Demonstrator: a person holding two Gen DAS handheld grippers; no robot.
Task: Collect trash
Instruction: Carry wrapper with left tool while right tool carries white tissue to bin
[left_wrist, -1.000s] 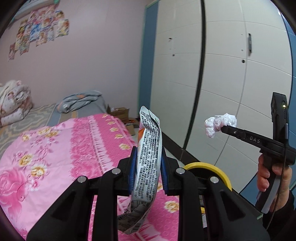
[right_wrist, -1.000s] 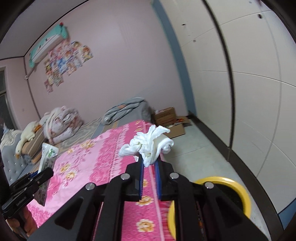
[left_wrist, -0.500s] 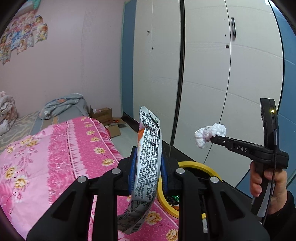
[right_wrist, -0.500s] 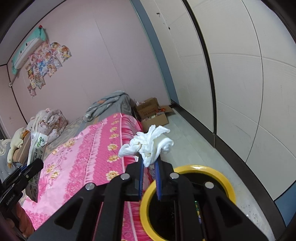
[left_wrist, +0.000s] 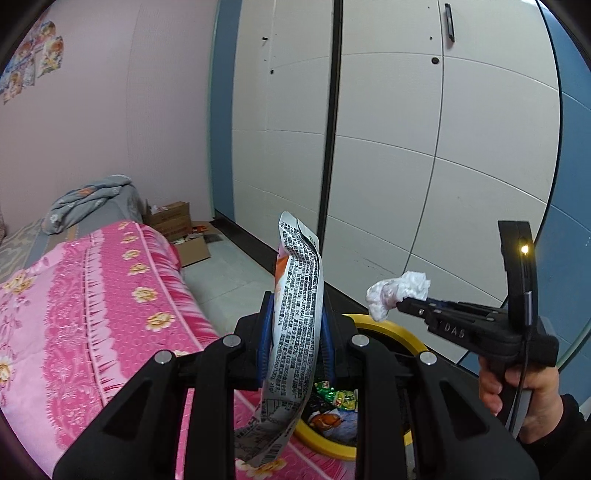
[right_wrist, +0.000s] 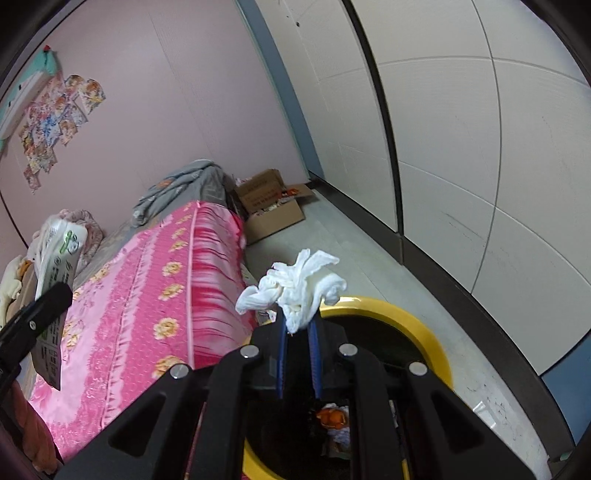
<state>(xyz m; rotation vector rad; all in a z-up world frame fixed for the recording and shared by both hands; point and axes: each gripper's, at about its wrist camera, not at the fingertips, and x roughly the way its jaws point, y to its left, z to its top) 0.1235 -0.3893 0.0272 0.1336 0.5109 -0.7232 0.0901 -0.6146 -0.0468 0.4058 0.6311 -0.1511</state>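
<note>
My left gripper (left_wrist: 297, 325) is shut on a long white snack wrapper (left_wrist: 295, 295) with black print, held upright at the bed's edge. My right gripper (right_wrist: 298, 328) is shut on a crumpled white tissue (right_wrist: 295, 288). It also shows in the left wrist view (left_wrist: 400, 308), with the tissue (left_wrist: 397, 290) at its tip. A yellow-rimmed trash bin (right_wrist: 417, 328) with wrappers inside stands on the floor just below both grippers; it also shows in the left wrist view (left_wrist: 402, 334). In the right wrist view the wrapper (right_wrist: 55, 273) appears at far left.
A bed with a pink flowered cover (left_wrist: 92, 314) lies left of the bin. White wardrobe doors (left_wrist: 443, 166) stand to the right. Open cardboard boxes (right_wrist: 273, 210) sit on the floor by the far wall. A grey blanket (left_wrist: 88, 201) lies on the bed's far end.
Both grippers have moved right, off the bed towards the bin, which now shows its contents below them. Each still holds its piece of trash.
</note>
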